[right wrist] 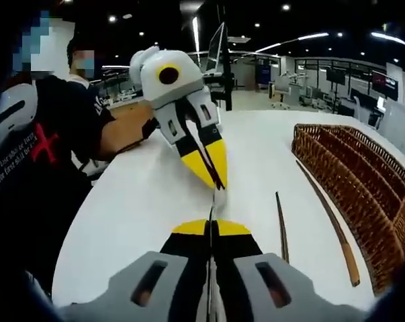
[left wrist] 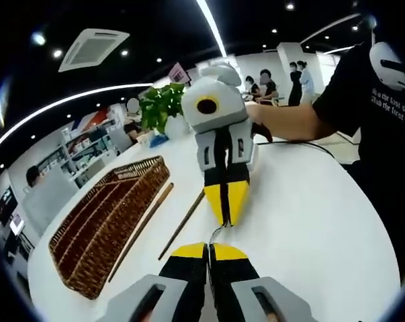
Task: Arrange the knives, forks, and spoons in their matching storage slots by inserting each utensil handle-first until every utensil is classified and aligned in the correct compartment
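Bright ceiling strip lights (left wrist: 212,27) glare overhead; fisheye bending at edges, slightly soft focus.

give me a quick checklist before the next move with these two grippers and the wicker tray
1. Left gripper fingers closed: ok, its yellow tips meet on something thin and metallic.
2. Right gripper fingers closed: ok, its tips also pinch that thin piece.
3. Which utensil is held: cannot tell, just a sliver shows between the tips.
4. Wicker tray reachable on the white table: ok, it lies beside the grippers.
5. Matching slot identified: cannot tell, dividers are unclear.
6. Path clear: not ok, two brown sticks lie between the grippers and tray.
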Demonstrator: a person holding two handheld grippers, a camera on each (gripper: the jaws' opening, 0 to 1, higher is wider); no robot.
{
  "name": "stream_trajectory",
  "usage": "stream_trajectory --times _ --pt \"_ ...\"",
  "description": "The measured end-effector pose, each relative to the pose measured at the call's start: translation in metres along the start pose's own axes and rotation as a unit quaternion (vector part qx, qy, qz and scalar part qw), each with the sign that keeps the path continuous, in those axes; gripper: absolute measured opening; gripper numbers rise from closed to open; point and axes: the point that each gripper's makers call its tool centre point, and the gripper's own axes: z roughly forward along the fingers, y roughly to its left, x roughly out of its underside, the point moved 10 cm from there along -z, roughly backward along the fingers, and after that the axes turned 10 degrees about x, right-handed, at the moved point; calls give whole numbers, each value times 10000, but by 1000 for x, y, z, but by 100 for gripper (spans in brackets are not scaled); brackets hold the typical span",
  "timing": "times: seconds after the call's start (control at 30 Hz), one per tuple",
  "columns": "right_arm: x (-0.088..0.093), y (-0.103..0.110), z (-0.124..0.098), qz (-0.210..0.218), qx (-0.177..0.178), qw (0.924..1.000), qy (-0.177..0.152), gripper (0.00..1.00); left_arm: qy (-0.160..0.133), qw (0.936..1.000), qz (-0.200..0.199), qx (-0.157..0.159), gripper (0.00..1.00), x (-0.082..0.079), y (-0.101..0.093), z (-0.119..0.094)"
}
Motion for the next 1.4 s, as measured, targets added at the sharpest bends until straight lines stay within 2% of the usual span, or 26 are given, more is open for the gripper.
stream_trajectory --times 0.13,0.2,0.27,0.37,0.4,0.53,0.63,0.73,0.77,0.8,0.83,0.87,0.93,0.97,1.07,1.13,1.2,1.33,1.4 --pt "-1 -1 0 -136 57 9999 5 0 -118 9999 -83 29 1 2 3 -1" --pt "-1 -1 -1 -246 116 9996 -19 0 -208 9998 34 2 3 5 5 0" --pt "-1 0 -2 -297 124 9995 -10 0 -314 9994 -68 97 3 7 7 0" --pt "-3 -2 -4 -390 276 9989 -41 0 -392 9992 -46 0 5 8 11 -4" --pt "-4 -3 -5 -401 306 9987 -67 0 -488 9986 -42 -191 9 8 15 -6" --pt "-5 -6 -12 -432 429 9980 -148 0 -793 9962 -210 -307 18 9 21 -15" --pt "-7 -9 -16 -476 542 9972 -197 0 -919 9929 -211 -723 34 10 28 -27" --pt "-12 -12 -20 -484 714 9958 -315 0 -1089 9855 -301 -1263 55 13 38 -41" --pt "-12 -13 -21 -496 744 9955 -324 0 -1115 9844 -337 -1320 63 14 40 -43" --pt "-15 -14 -22 -543 831 9945 -331 0 -1249 9794 -543 -1492 70 19 45 -48" --pt "-17 -14 -23 -585 852 9941 -341 0 -1352 9764 -561 -1587 77 21 49 -51" --pt "-19 -15 -23 -615 864 9938 -342 0 -1230 9734 -684 -1809 85 26 54 -56" --pt "-23 -16 -24 -733 956 9923 -302 0 -1378 9656 -716 -2086 95 28 61 -62" --pt "-26 -18 -26 -874 1086 9899 -269 0 -1436 9599 -876 -2242 100 29 64 -67" --pt "-33 -23 -31 -837 1217 9886 -294 0 -1633 9475 -1141 -2503 100 33 69 -79" --pt "-38 -26 -34 -847 1350 9867 -324 0 -1745 9420 -1271 -2570 100 36 71 -85" --pt "-43 -28 -37 -934 1537 9832 -308 0 -1837 9426 -1282 -2478 100 36 69 -87" --pt "-58 -27 -40 -1053 1687 9793 -386 0 -1839 9417 -1244 -2528 100 37 68 -92" --pt "-65 -25 -41 -1153 1762 9768 -398 0 -1937 9392 -1304 -2519 100 38 68 -94"
